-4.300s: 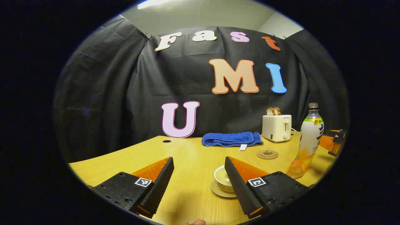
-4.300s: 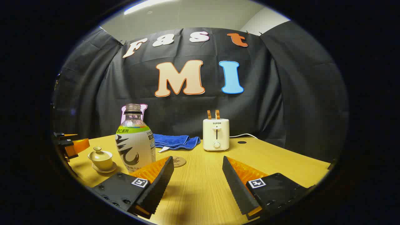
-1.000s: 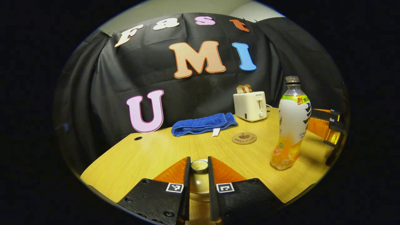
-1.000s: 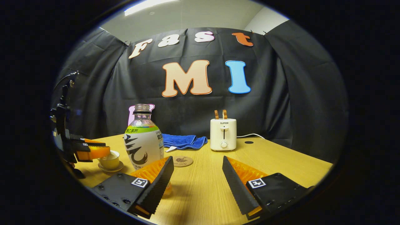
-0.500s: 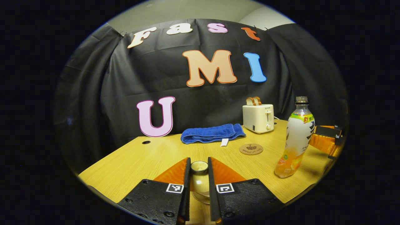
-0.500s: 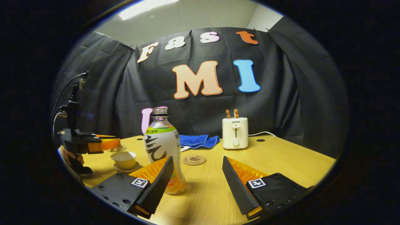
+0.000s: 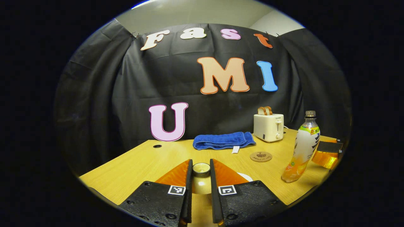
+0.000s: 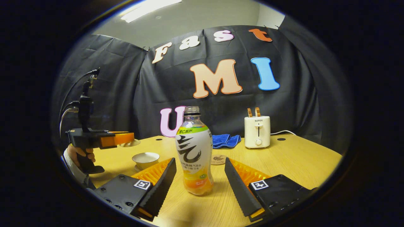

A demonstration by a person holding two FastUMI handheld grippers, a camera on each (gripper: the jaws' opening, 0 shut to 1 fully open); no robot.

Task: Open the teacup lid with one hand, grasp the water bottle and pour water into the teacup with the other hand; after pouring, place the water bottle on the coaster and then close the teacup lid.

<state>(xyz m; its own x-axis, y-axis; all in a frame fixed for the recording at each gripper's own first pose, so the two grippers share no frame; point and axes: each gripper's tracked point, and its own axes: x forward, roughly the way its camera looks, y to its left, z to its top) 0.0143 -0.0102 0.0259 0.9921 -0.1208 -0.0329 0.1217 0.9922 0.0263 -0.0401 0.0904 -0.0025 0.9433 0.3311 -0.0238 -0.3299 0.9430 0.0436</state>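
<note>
My left gripper (image 7: 200, 161) is shut on the knob of the pale teacup lid (image 7: 201, 186). In the right gripper view the left gripper (image 8: 117, 138) holds that lid (image 8: 130, 144) in the air, a little above and left of the uncovered teacup (image 8: 146, 158) on its saucer. The water bottle (image 8: 193, 151), uncapped with orange drink at the bottom, stands upright on the table. My right gripper (image 8: 199, 164) is open, a finger on each side of the bottle and apart from it. The round coaster (image 7: 260, 156) lies beyond the bottle (image 7: 302, 147).
At the back of the wooden table (image 8: 300, 160) stand a white toaster (image 8: 257, 131) with bread slices and a folded blue towel (image 7: 224, 140). A hand (image 8: 80, 153) holds the left gripper's grip at the table's left edge. A cable hole (image 7: 157, 146) sits near the wall.
The left gripper shut on the lid knob and lifted the lid off the teacup. The right gripper swung left, so the bottle now stands between its open fingers.
</note>
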